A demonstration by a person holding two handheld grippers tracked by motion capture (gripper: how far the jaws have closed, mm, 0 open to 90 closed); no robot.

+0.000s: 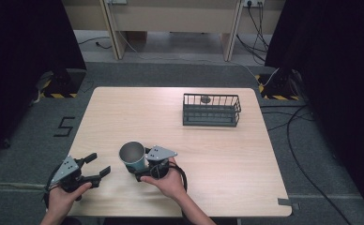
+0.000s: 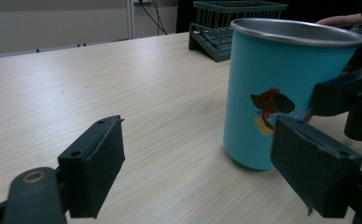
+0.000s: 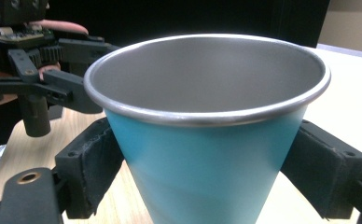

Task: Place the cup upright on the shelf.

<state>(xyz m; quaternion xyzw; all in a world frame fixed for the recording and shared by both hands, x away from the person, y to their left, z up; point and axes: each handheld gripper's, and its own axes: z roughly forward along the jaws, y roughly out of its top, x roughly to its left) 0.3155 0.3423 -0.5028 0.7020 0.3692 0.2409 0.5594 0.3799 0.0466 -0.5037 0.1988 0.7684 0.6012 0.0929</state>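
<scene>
I see the right gripper [image 1: 141, 165] clamped on the blue cup [image 1: 133, 156], pads on both sides, cup upright and empty at the table's [image 1: 170, 122] near edge. Left gripper [image 1: 97, 169] wide open beside it, holding nothing. Wire basket [image 1: 211, 110] at the far side holds one small dark item

A lab recording bay, not a home.
A bare wooden desk [image 1: 124, 117] stands on grey carpet between black curtains [image 1: 25, 42], with hazard-striped stand bases [image 1: 58, 89], loose cables [image 1: 307, 140], wall sockets [image 1: 251, 3] and a taped "5" [image 1: 64, 126] on the floor.
</scene>
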